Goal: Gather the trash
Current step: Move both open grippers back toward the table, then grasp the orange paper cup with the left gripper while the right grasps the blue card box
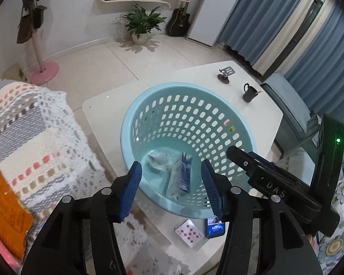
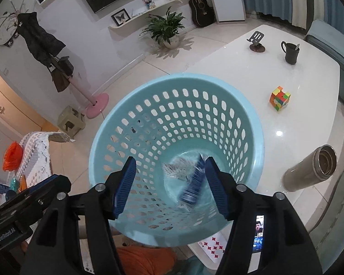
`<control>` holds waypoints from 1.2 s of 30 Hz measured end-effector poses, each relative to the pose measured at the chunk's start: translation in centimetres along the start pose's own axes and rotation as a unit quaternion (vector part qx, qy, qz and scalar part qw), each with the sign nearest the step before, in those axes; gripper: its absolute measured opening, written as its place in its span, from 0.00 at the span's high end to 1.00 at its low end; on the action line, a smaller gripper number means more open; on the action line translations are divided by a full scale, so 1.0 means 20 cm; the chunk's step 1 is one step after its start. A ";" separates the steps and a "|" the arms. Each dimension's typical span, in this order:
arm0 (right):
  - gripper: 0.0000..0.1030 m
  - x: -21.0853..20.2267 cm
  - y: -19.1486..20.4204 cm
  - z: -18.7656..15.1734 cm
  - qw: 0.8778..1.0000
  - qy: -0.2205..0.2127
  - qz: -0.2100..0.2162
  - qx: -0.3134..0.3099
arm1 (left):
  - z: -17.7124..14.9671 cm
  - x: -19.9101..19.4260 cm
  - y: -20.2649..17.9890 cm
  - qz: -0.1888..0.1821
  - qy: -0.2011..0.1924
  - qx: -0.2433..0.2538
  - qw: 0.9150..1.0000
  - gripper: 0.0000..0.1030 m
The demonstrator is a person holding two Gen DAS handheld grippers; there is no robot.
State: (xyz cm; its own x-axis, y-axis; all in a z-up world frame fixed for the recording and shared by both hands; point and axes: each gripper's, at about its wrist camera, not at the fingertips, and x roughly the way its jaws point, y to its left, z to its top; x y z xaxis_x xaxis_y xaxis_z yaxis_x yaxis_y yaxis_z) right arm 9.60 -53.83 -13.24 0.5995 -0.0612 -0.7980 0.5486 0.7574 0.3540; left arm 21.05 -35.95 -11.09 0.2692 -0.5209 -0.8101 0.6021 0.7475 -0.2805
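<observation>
With both claws empty above the basket [image 2: 96,151], treat the drop as made and check the load first. Confirm that the blue packet [image 2: 193,183] and the clear wrapper [image 2: 175,167] lie on the basket floor, blurred as if settling. Lift straight up, clear of the rim. Keep the fingers apart until clear. Avoid knocking the basket, which stands near the table [image 2: 309,105] edge.

Right claw [image 2: 169,185]: wide, holding nothing; packet below, close to the right-hand finger. Left claw [image 1: 172,188]: wide, holding nothing; packet [image 1: 183,174] and wrapper [image 1: 158,160] below and between the fingers, inside the basket [image 1: 130,123].

Left on the table: playing card [image 2: 212,246], phone [image 2: 259,233], flask [image 2: 312,171], cube [image 2: 279,97], mug [image 2: 291,51]. Judge none as certain trash; inspect before reaching.
</observation>
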 end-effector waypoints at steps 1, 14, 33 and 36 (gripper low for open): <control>0.43 -0.02 0.01 0.00 1.000 -0.002 0.001 -0.002 | 0.00 -0.02 -0.01 0.001 -0.004 0.000 1.000 0.49; 0.43 -0.37 0.42 -0.13 0.994 -0.052 0.035 -0.090 | -0.17 -0.54 0.08 0.005 -0.103 -0.007 0.995 0.49; 0.43 -0.58 1.44 -0.68 0.948 -0.044 0.140 -0.283 | -0.81 -1.62 1.01 0.178 -0.245 -0.131 0.944 0.30; 0.43 -0.55 1.60 -0.80 0.935 -0.033 0.157 -0.316 | -0.92 -1.71 1.22 0.200 -0.241 -0.161 0.936 0.29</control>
State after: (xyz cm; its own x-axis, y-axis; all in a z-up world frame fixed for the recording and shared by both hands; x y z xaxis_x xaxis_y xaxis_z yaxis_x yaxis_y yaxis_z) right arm 11.19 -18.40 -0.92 0.7194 0.2042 -0.6639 -0.1020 0.9765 0.1898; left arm 12.68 7.64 0.42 0.7795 -0.2413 -0.5781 0.1446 0.9672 -0.2086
